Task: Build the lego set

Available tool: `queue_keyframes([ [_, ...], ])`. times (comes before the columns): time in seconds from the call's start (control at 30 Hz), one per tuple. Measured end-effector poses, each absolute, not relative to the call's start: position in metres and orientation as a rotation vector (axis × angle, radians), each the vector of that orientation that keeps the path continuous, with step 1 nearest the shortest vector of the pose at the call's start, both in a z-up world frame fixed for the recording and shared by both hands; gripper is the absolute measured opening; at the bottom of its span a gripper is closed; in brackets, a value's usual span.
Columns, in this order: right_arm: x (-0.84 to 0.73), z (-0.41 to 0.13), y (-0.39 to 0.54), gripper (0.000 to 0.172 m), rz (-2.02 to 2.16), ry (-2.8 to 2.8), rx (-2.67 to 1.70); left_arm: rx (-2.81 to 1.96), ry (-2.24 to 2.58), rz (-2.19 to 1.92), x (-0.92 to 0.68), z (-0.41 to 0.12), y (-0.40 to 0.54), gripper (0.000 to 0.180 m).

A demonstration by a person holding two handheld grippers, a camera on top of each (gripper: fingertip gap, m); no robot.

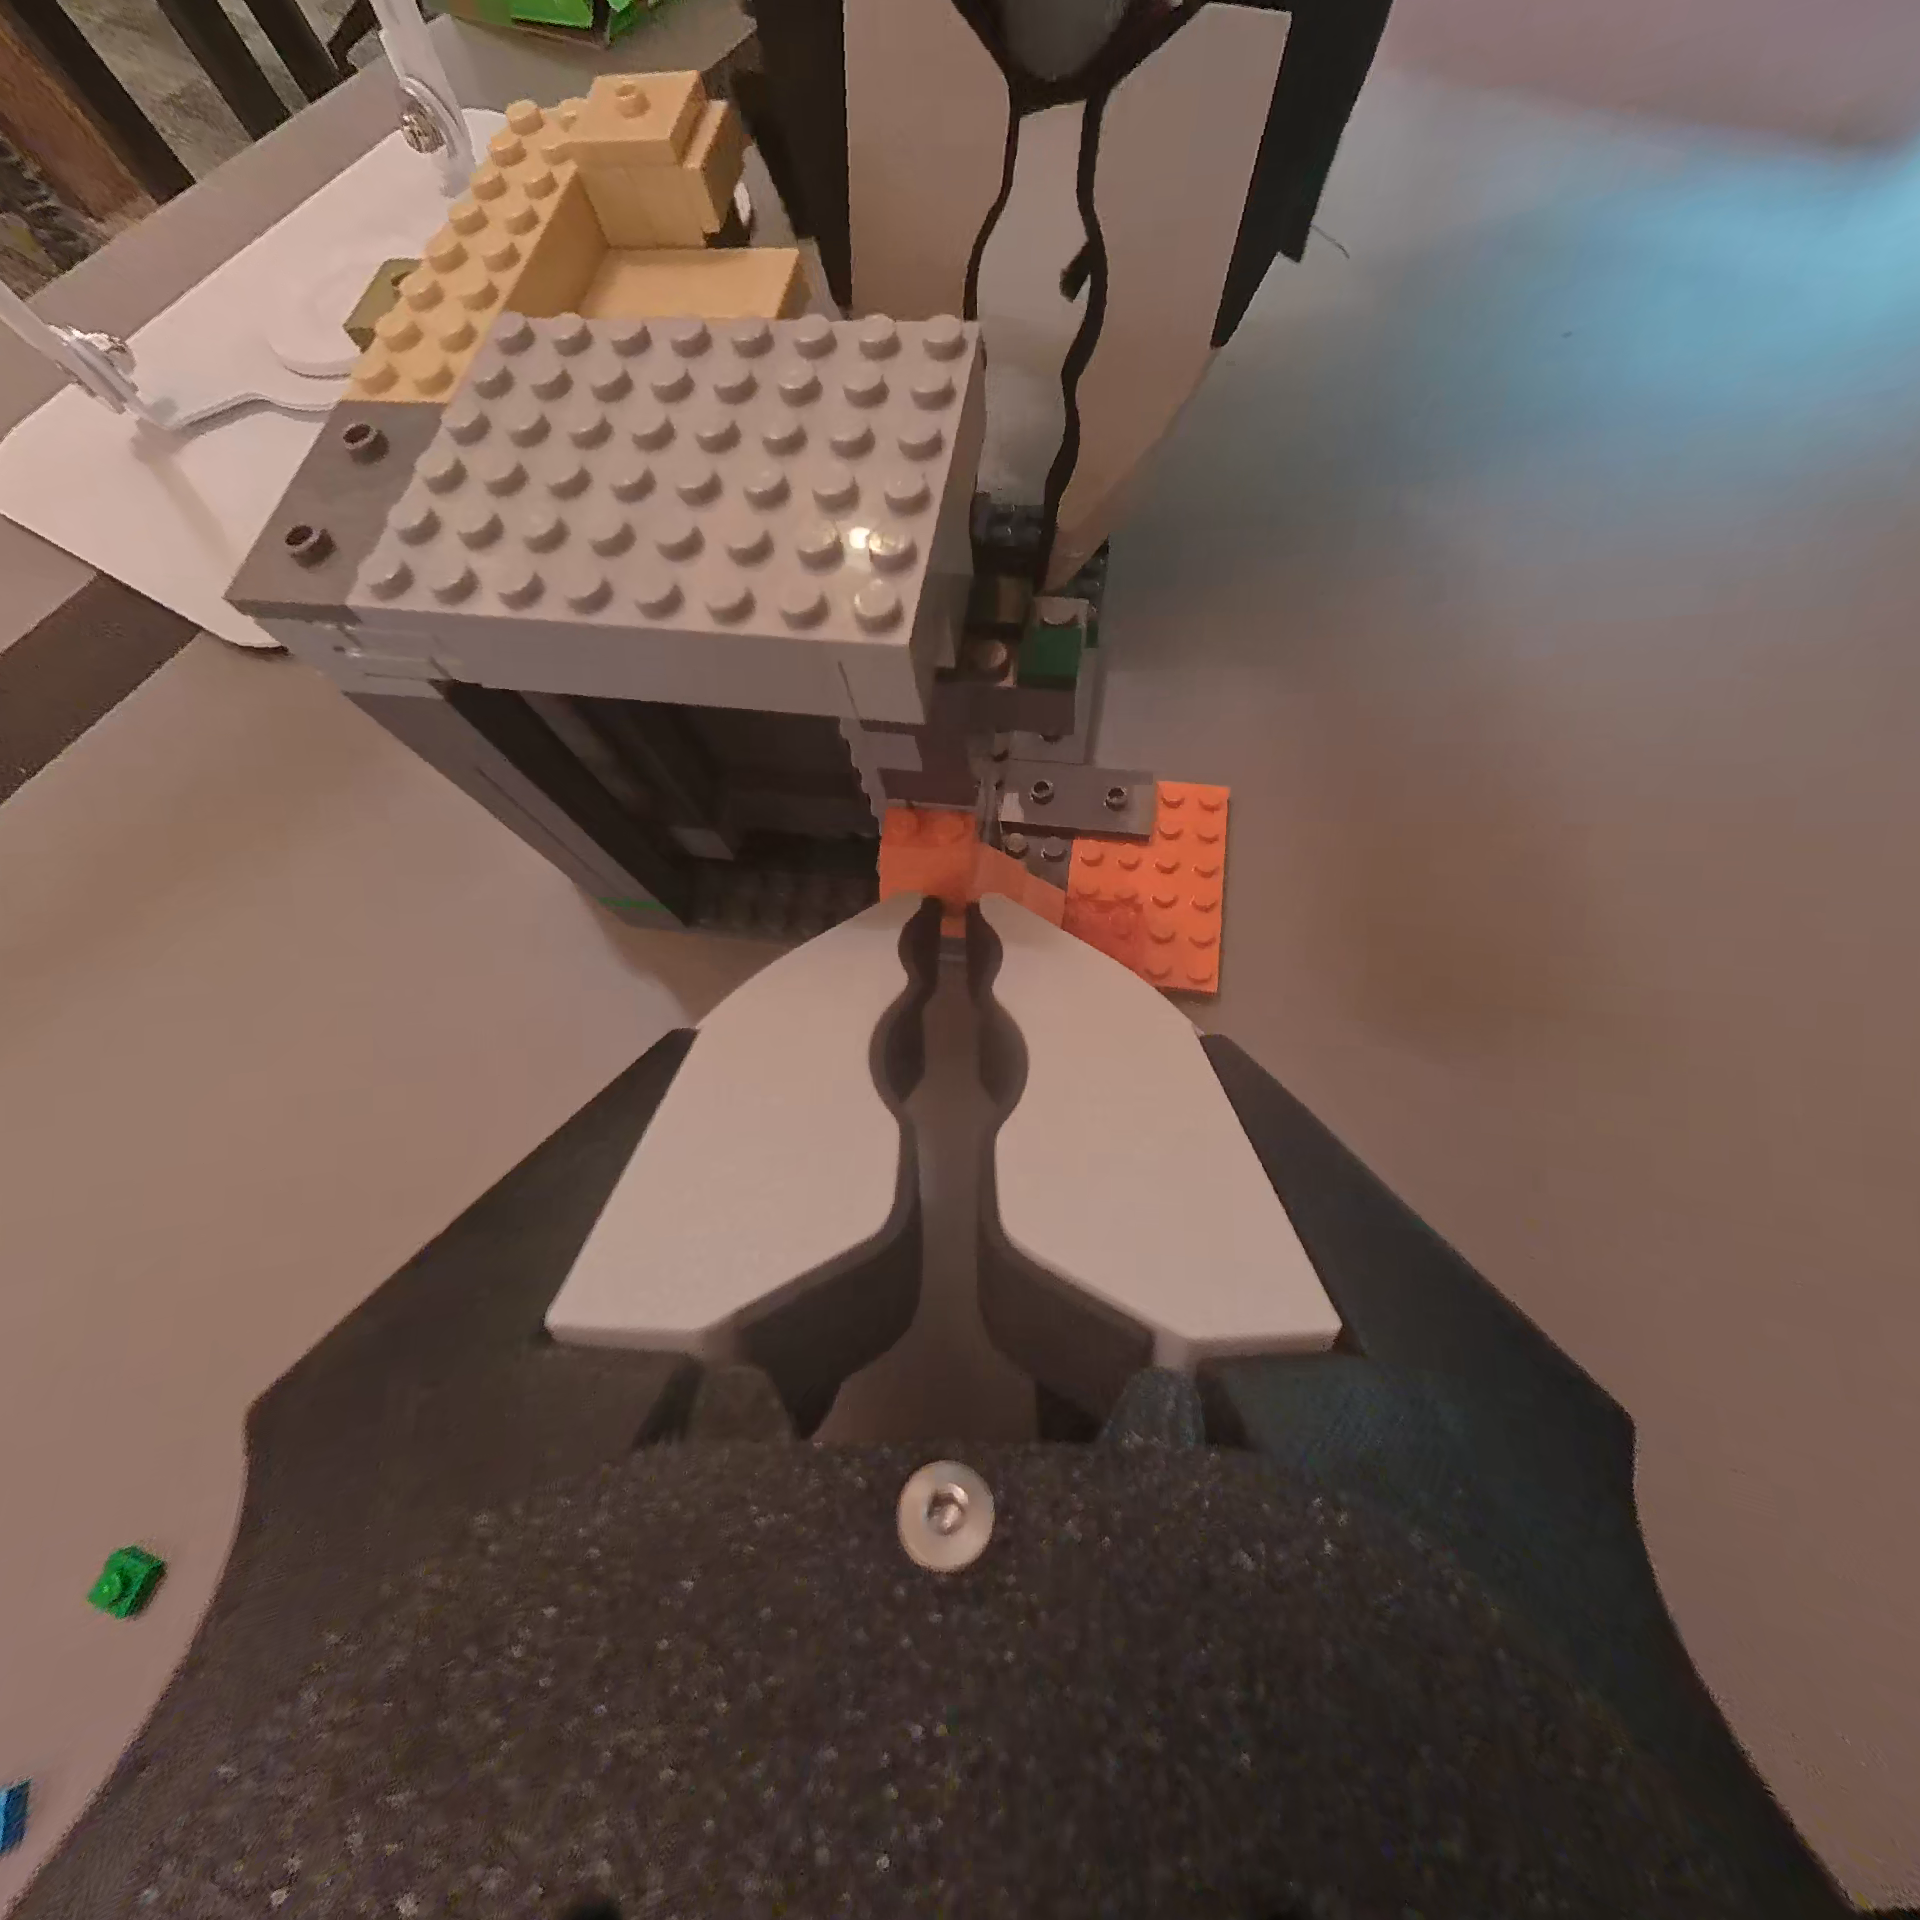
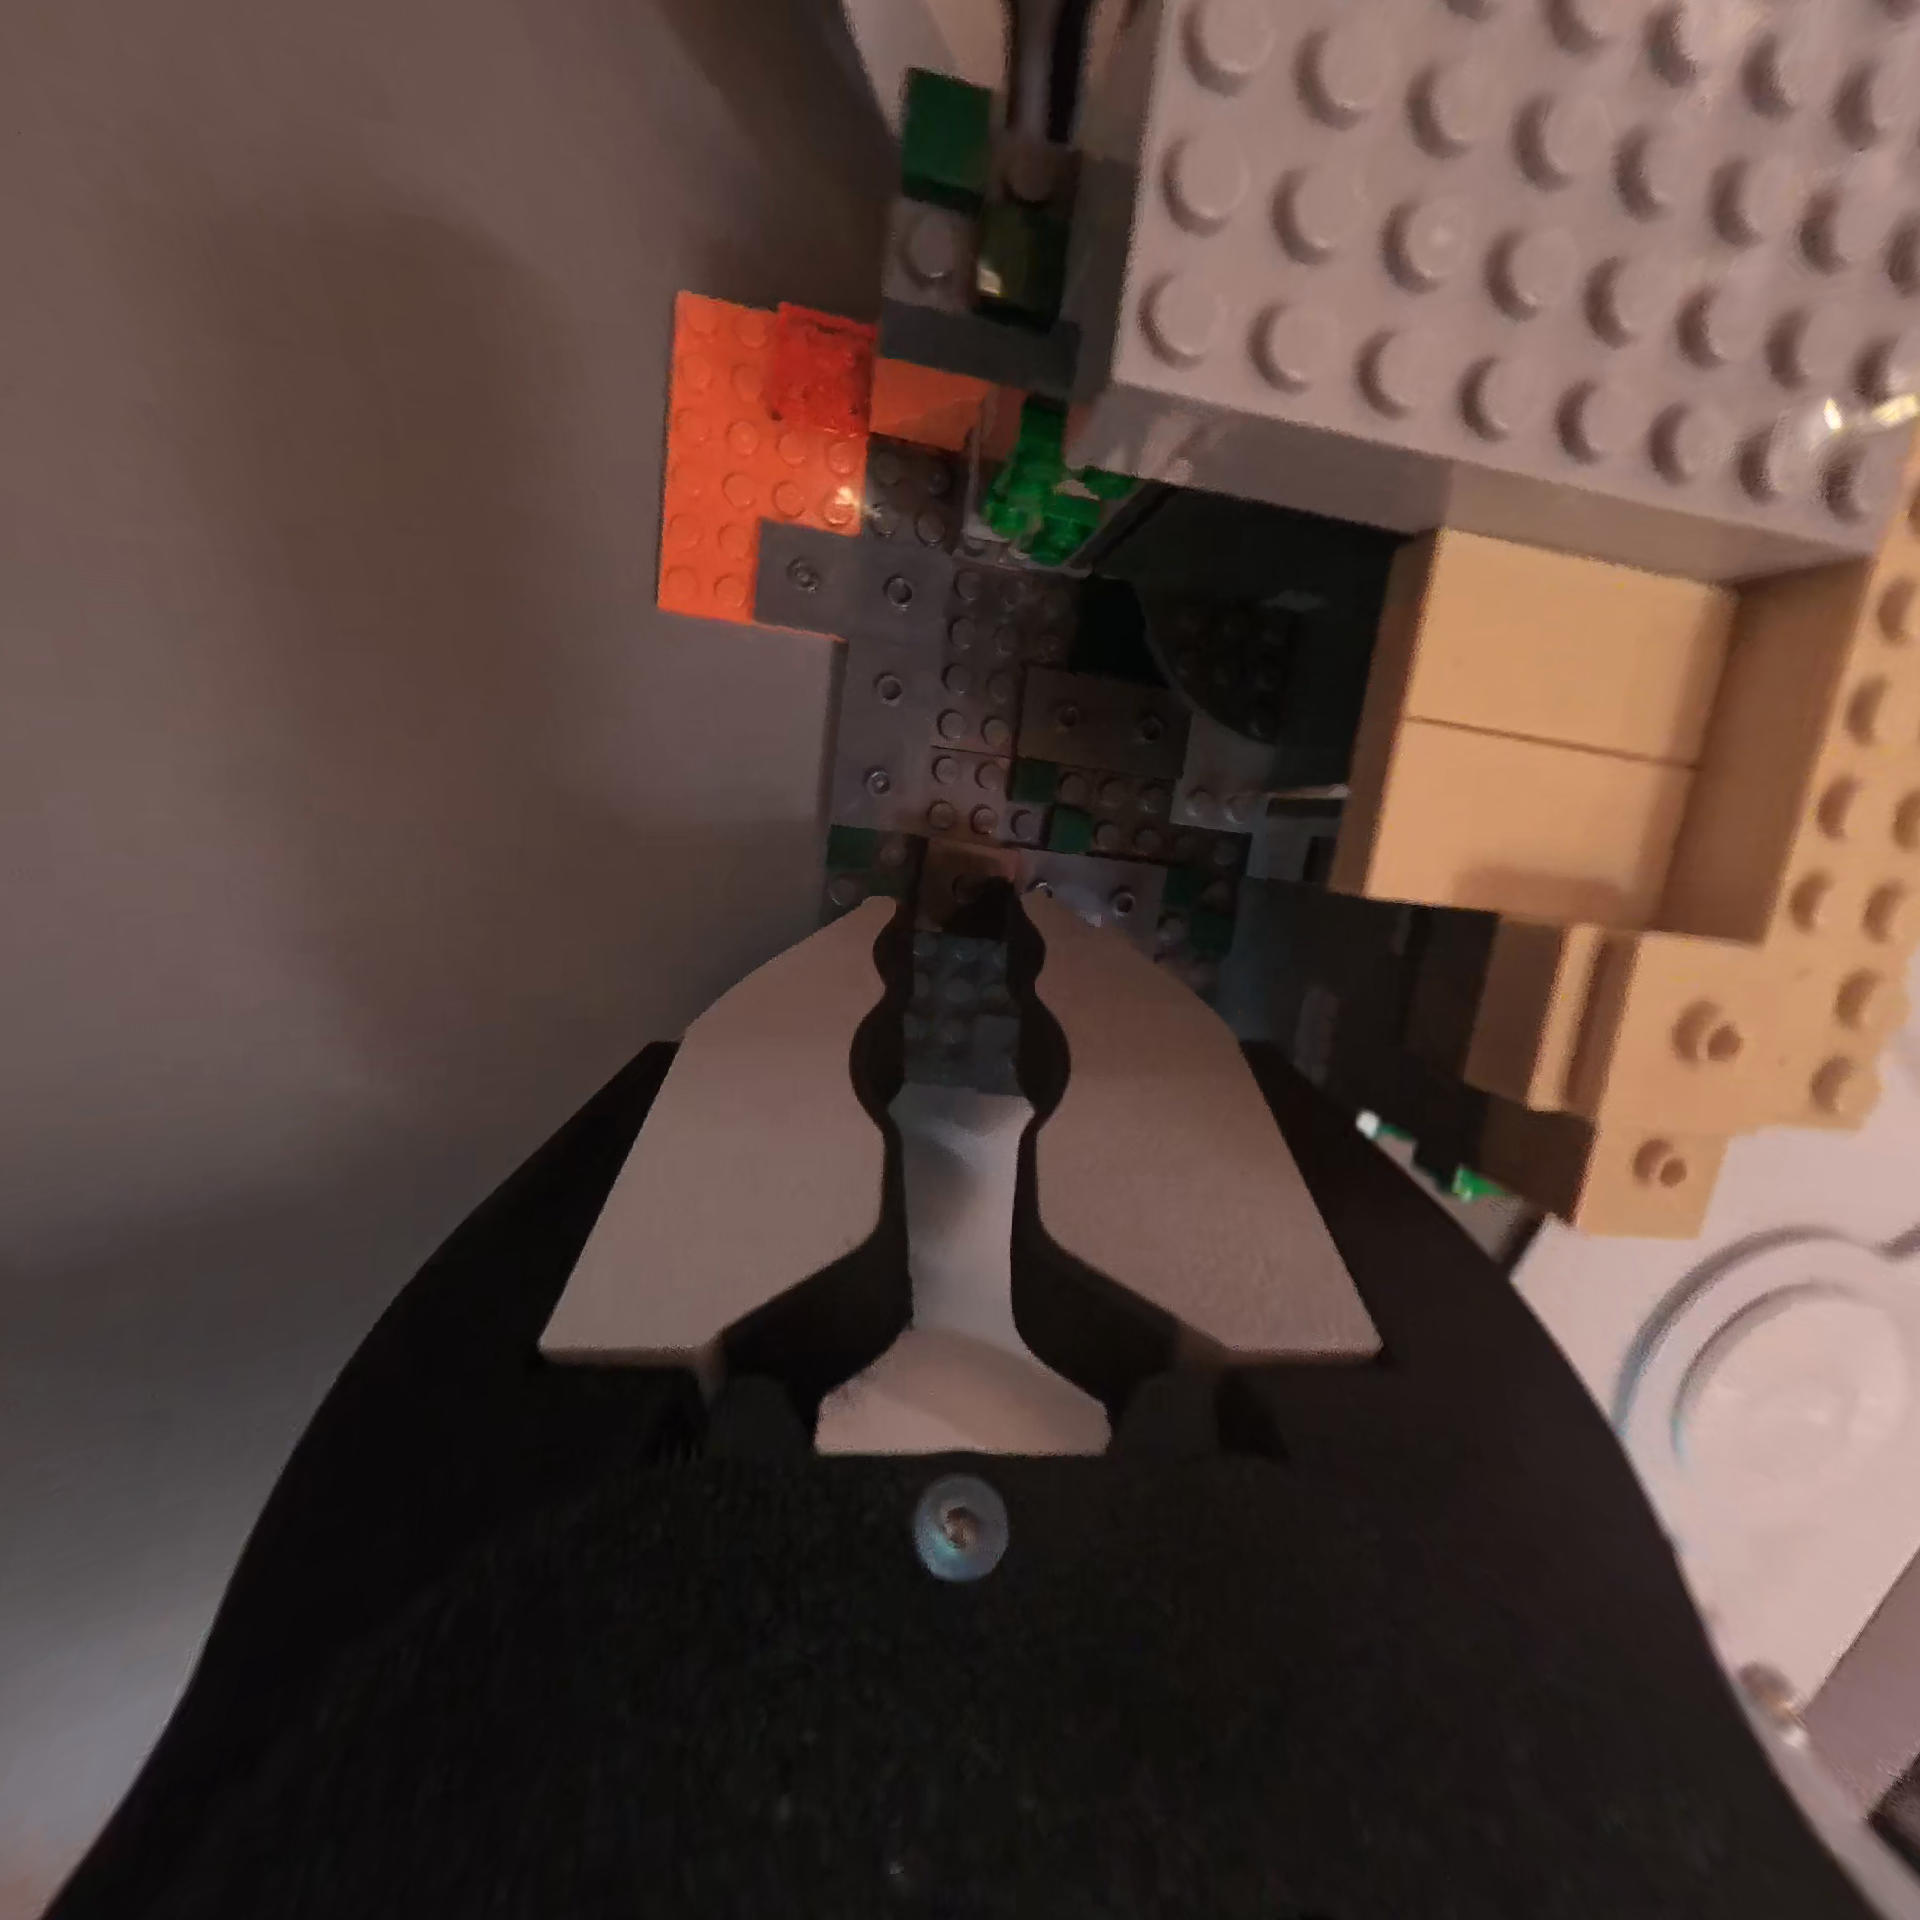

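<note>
LEFT GRIPPER: the left gripper (image 1: pixel 951 914), at frame centre in the left wrist view, is standing almost closed, its pale fingertips pinching the near edge of a thin orange piece (image 1: pixel 961 868) on the brick model (image 1: pixel 665 488).
RIGHT GRIPPER: the right gripper (image 2: pixel 961 920), at centre in the right wrist view, is standing partly open over dark studded bricks (image 2: pixel 961 997); whether its pads are pressing anything, I cannot tell.
MODEL AXIS: the model's long side is running from lower right to upper left in the left wrist view, its studs facing up.
MATERIALS: hard glossy plastic; a flat grey studded roof, a tan stepped block (image 1: pixel 582 229) in the upper left, and a flat orange plate (image 1: pixel 1164 883) lying just right of the left fingertips on the smooth beige table (image 1: pixel 1558 727).
LEFT VIEW ONLY: a loose green brick (image 1: pixel 125 1581) is lying at lower left; a white sheet (image 1: pixel 187 416) is lying behind the model.
RIGHT VIEW ONLY: clear green pieces (image 2: pixel 1039 488) are showing under the roof's edge, beside a clear red tile (image 2: pixel 821 379) on the orange plate.
</note>
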State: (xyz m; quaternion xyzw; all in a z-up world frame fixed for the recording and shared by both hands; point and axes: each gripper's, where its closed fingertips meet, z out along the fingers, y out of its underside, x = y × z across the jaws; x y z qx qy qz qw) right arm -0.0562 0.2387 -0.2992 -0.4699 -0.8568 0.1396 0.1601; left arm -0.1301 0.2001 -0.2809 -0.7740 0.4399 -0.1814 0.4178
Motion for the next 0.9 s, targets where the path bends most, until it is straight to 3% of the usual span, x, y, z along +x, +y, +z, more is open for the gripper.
queue_keyframes([
  [0.27,-0.048,-0.292,0.239,0.035,0.42,-2.098,-1.563,-1.938,1.094,-0.395,-0.13,-0.28,0.207,0.008],
  [0.43,-0.061,-0.298,0.246,0.017,0.405,-1.945,-1.655,-1.928,1.05,-0.3,-0.138,-0.28,0.219,0.007],
  [0.9,-0.103,-0.297,0.276,0.016,0.321,-1.743,-1.785,-1.816,0.925,-0.258,-0.16,-0.247,0.224,0.0],
])
